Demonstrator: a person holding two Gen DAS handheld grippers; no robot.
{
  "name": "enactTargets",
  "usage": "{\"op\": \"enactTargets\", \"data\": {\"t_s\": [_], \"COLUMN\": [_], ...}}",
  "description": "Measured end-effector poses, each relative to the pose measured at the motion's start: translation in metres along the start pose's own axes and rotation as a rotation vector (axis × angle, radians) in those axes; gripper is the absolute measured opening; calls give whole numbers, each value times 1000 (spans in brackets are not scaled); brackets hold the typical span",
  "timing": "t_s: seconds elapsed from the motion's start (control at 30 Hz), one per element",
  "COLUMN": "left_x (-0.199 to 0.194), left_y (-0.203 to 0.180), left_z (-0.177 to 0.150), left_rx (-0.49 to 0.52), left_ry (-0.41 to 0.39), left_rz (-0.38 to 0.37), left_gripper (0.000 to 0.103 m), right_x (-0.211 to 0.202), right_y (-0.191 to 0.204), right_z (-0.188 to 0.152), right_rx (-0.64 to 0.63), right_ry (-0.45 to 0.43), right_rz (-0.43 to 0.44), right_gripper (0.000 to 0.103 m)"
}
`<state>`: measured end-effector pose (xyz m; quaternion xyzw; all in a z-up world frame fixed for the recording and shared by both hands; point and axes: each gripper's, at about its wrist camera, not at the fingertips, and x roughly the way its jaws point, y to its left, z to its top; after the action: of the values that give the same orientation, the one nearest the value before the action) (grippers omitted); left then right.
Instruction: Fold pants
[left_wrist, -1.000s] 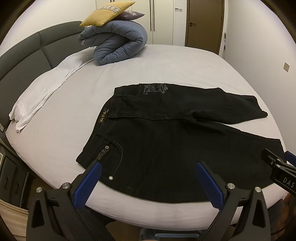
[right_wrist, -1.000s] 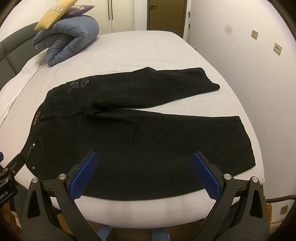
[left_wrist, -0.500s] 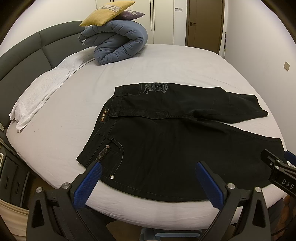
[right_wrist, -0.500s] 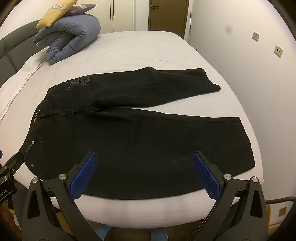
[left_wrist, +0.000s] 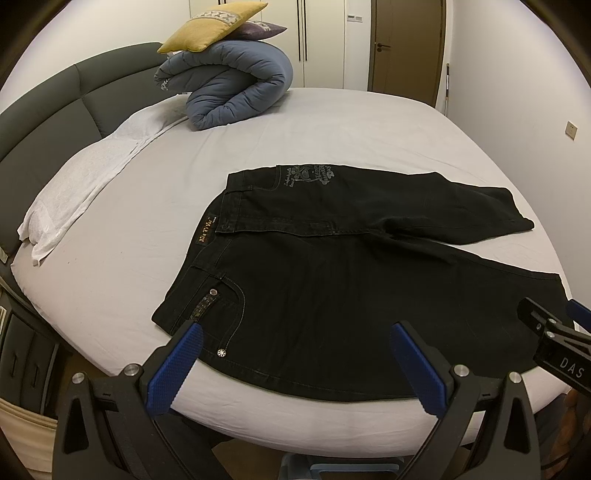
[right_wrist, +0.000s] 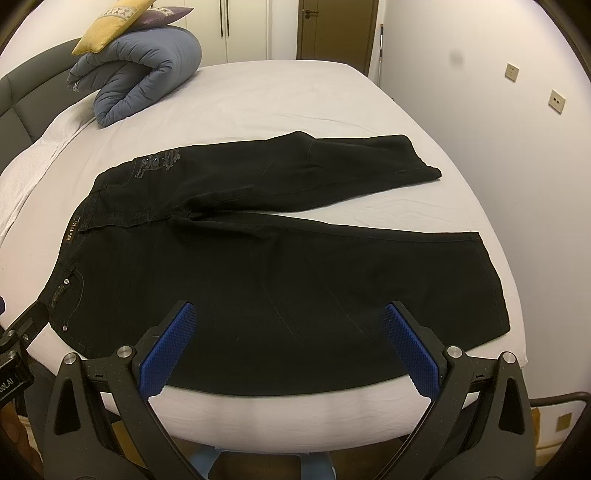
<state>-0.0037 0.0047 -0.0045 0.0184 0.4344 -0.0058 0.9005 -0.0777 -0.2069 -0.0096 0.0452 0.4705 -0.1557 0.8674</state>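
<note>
The pants lie flat on the bed, in the lower middle of the frame in both views. The waistband is at the left and the two legs run to the right, one behind the other. A rolled duvet sits on the bed in the upper left, with two cushions on top. A towel lies along the left edge, beside the headboard. Both tools, left and right, hang before the near edge of the bed, over the pants.
</note>
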Motion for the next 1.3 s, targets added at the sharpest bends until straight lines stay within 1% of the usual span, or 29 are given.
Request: {"op": "enactTargets", "data": {"t_s": [1.3], "left_x": [0], "left_y": [-2], "left_z": [1], "left_rx": [1], "left_ry": [2], "left_rz": [2], "left_gripper": [103], "right_x": [4], "right_y": [4], "right_z": [-3], "right_rx": [-9], "right_ry": [7], "right_rz": [14], "right_gripper": [103]}}
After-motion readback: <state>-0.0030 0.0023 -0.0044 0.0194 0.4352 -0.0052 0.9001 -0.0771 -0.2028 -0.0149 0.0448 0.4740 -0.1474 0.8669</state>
